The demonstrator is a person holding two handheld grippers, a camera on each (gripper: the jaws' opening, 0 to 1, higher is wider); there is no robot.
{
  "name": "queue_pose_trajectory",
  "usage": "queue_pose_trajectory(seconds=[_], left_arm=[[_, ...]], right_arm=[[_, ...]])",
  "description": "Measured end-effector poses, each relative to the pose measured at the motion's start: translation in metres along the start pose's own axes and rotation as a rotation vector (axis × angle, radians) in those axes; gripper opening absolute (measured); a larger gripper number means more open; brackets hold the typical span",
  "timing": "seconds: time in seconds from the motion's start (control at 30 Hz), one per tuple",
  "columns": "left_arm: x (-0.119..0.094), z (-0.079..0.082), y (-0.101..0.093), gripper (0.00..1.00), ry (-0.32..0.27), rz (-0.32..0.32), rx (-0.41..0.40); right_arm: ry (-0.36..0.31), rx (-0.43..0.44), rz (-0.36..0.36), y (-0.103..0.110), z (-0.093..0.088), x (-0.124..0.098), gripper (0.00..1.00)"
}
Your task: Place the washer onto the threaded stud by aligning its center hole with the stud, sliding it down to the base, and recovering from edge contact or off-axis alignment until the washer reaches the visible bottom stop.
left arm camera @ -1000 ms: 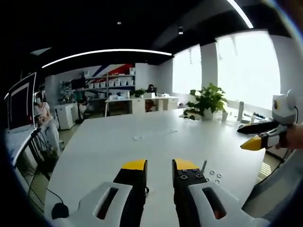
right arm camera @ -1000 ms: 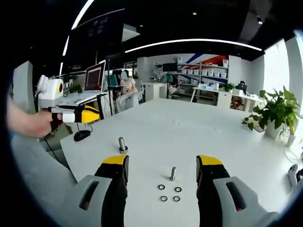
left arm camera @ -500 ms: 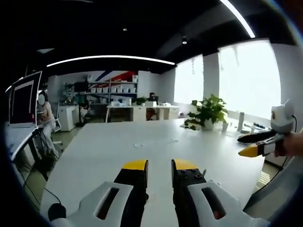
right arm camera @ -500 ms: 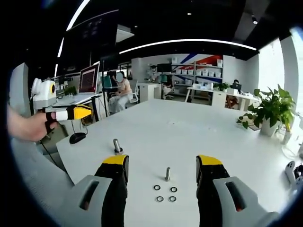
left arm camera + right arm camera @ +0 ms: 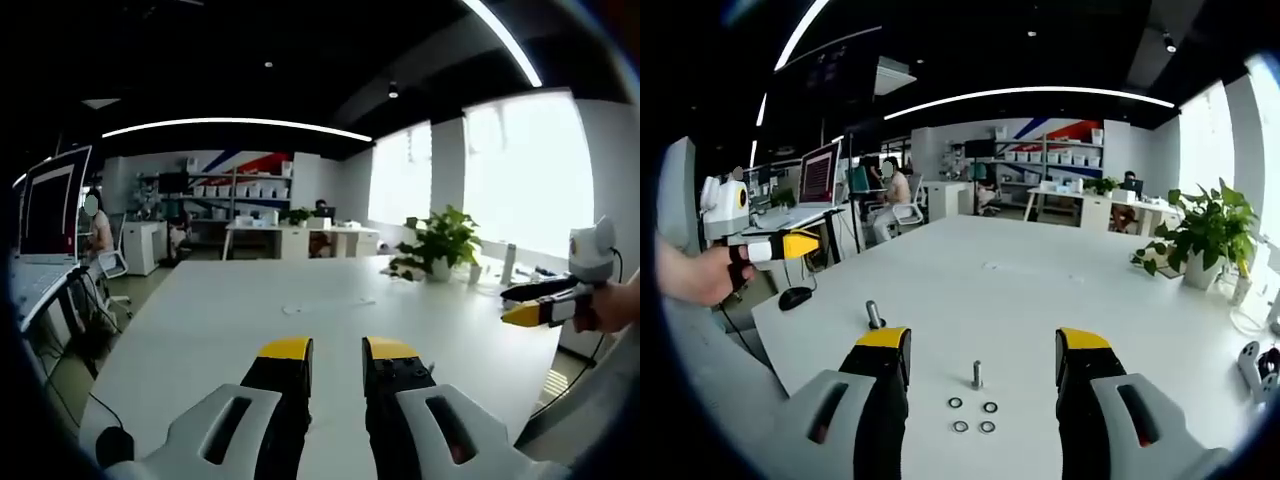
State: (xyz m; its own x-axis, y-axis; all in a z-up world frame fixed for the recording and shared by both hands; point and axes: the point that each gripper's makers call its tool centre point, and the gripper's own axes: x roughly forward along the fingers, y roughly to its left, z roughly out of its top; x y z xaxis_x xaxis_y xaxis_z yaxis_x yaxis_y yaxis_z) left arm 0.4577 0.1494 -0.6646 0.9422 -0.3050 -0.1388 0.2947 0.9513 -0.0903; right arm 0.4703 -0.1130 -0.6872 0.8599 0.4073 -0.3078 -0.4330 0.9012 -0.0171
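Note:
In the right gripper view a small threaded stud (image 5: 977, 375) stands upright on the white table (image 5: 1040, 300). Several washers (image 5: 972, 415) lie flat just in front of it. My right gripper (image 5: 982, 350) is open and empty, its yellow-tipped jaws set wide on either side of the stud and above it. A second, thicker stud (image 5: 874, 315) stands to the left. My left gripper (image 5: 790, 245) shows at the left edge, held by a hand. In the left gripper view the left gripper (image 5: 337, 350) has its jaws close together with a narrow gap and nothing in it. The right gripper (image 5: 545, 305) shows at the right.
A black computer mouse (image 5: 794, 297) with its cable lies near the table's left corner. A potted plant (image 5: 1200, 240) stands at the far right of the table. Desks, shelves and a seated person (image 5: 885, 195) are in the background.
Both views have shifted as the hands moved. In the right gripper view the stud and washers sit slightly lower and further left. In the left gripper view the stud and washers have dropped out of sight.

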Motion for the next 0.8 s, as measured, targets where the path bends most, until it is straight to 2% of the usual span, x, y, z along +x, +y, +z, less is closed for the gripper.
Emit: queue_pose_trajectory(seconds=[0.27, 0.5, 0.6, 0.8], left_arm=[[0.001, 0.0, -0.005, 0.18, 0.002, -0.009, 0.005], [0.0, 0.0, -0.005, 0.17, 0.003, -0.006, 0.009], [0.0, -0.001, -0.004, 0.17, 0.009, -0.003, 0.007], [0.0, -0.001, -0.004, 0.17, 0.013, 0.003, 0.011]], right_arm=[[0.0, -0.004, -0.001, -0.003, -0.002, 0.001, 0.6], [0.007, -0.039, 0.0, -0.015, -0.004, 0.005, 0.6], [-0.02, 0.004, 0.017, -0.019, -0.002, 0.005, 0.6], [0.004, -0.005, 0.011, -0.027, -0.015, 0.008, 0.59]])
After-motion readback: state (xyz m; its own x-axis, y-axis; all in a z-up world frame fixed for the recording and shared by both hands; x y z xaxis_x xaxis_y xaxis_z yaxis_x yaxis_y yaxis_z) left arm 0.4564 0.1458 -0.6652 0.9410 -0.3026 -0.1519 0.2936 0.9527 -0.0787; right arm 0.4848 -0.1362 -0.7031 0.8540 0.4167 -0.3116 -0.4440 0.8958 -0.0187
